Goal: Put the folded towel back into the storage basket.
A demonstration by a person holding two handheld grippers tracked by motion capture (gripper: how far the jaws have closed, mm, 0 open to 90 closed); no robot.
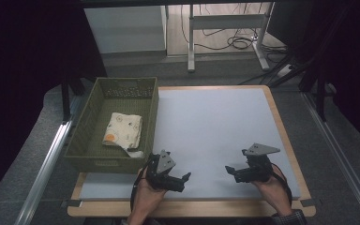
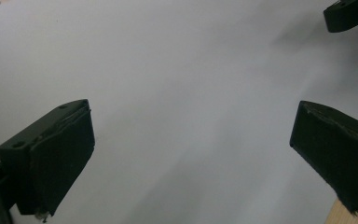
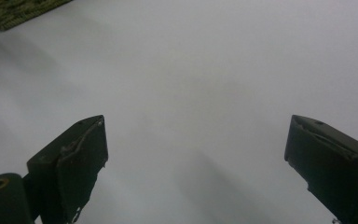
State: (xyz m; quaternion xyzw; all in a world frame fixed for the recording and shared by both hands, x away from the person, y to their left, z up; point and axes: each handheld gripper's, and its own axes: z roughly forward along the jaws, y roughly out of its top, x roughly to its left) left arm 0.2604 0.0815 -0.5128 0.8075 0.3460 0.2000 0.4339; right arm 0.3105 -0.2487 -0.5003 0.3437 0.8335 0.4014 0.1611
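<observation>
A folded cream cloth [image 1: 123, 131] with small prints and an orange spot lies inside the olive green basket [image 1: 85, 125] at the table's left. My left gripper [image 1: 182, 182] rests near the front edge, just right of the basket's front corner, open and empty over the white mat [image 2: 182, 93]. My right gripper [image 1: 230, 171] sits at the front right, pointing left toward the other one, also open with nothing between its jaws. In the left gripper view, a jaw tip of the right gripper [image 2: 349, 14] shows at the top right.
The white mat [image 1: 215, 126] covers most of the wooden table [image 1: 281, 126]. A corner of the basket [image 3: 14, 11] shows in the right gripper view. Metal rails run along both sides, and a desk frame with cables stands beyond the table.
</observation>
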